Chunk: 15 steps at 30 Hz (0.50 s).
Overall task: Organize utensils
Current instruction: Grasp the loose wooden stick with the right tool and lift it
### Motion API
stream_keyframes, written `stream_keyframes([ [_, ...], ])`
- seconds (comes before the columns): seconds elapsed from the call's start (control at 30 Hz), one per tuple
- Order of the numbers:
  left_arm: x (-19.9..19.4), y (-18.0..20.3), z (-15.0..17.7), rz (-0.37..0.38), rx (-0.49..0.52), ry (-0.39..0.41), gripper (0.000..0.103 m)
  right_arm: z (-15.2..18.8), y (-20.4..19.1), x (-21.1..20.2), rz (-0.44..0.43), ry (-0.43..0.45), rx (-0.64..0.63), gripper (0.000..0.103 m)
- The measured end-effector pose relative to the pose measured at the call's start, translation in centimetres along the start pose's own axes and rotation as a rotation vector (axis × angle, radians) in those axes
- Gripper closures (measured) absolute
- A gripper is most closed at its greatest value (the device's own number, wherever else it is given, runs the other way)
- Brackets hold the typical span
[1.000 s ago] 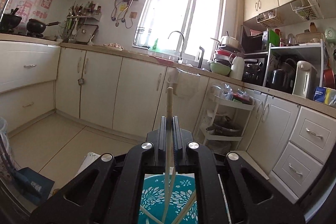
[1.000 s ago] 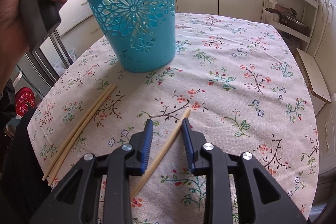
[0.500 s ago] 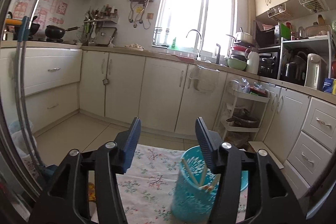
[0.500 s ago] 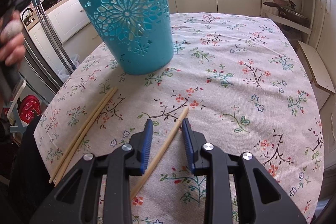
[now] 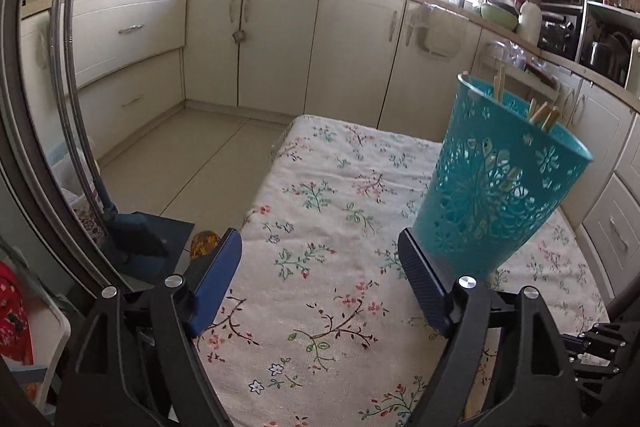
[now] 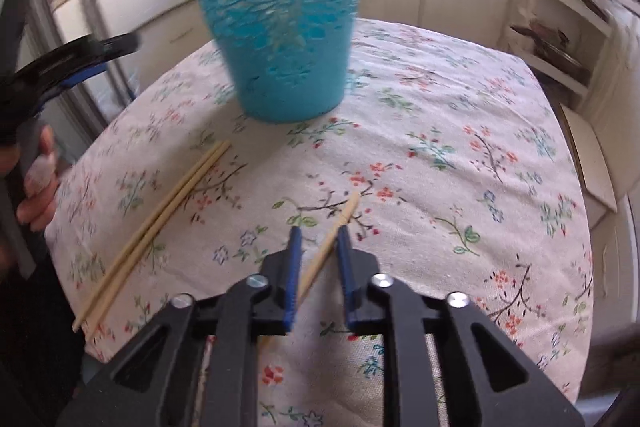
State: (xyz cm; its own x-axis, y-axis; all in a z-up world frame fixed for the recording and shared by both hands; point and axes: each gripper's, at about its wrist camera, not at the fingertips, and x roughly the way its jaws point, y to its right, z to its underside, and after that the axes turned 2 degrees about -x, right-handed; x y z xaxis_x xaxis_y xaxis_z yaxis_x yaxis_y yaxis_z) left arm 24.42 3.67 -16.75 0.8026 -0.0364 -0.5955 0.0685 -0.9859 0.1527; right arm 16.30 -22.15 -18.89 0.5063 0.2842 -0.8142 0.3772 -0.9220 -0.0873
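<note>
Left gripper [image 5: 320, 259] hovers spread wide above the tablecloth [image 5: 328, 187]; only right's view shows right gripper [image 6: 318, 233], parted, straddling a chopstick [image 6: 332, 235].

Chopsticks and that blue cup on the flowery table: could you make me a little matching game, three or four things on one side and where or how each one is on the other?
Things:
1. teal basket
2. pair of chopsticks
3. single chopstick
4. left gripper

States:
A. jaws wide apart, holding nothing
B. lying side by side on the tablecloth
C. between the right gripper jaws
D. standing upright with chopsticks inside

Pairs: 1-D, 2-B, 3-C, 4-A
</note>
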Motion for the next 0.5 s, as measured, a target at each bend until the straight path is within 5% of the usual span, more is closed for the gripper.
stream_keyframes([
  [0.13,1.4,0.8,1.0,0.002,0.009,-0.045,0.020,-0.1,0.5,-0.2,-0.028,-0.043,-0.064,0.090],
  [0.37,2.4,1.9,1.2,-0.017,0.020,-0.096,0.015,-0.4,0.5,0.2,-0.018,-0.051,0.028,0.082],
  [0.5,2.4,2.0,1.2,-0.024,0.019,-0.101,0.013,-0.6,-1.4,0.3,-0.040,-0.065,-0.084,0.092],
])
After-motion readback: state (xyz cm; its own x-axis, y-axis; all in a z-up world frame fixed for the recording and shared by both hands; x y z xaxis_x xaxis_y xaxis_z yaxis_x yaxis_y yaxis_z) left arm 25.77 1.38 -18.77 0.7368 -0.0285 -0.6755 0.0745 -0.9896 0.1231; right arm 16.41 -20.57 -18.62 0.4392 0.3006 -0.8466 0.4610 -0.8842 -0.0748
